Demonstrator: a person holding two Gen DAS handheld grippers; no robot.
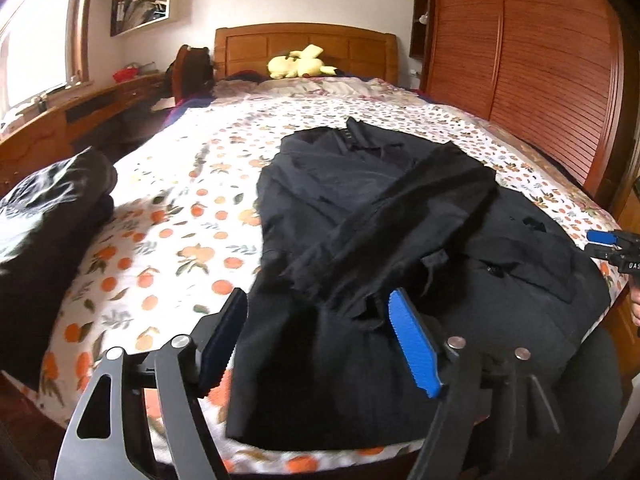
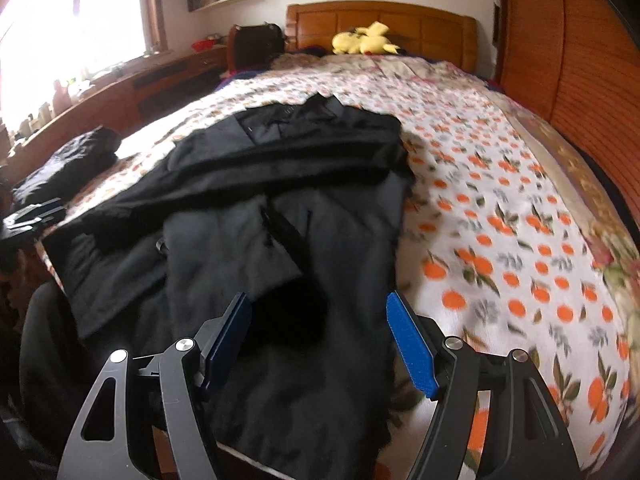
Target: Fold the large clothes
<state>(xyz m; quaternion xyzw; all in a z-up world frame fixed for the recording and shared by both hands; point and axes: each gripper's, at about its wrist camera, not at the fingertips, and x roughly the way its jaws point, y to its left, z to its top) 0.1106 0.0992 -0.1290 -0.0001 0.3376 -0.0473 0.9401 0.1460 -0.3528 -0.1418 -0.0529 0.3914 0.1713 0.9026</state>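
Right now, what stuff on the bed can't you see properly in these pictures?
- Black coat: near hem hidden behind the left gripper in the left wrist view.
- Pile of dark clothes: cut off by the left edge, blurred, so what they are is unclear.
- Right gripper: only its tip shows at the right edge there.
- Yellow plush toy: too small and far for details.
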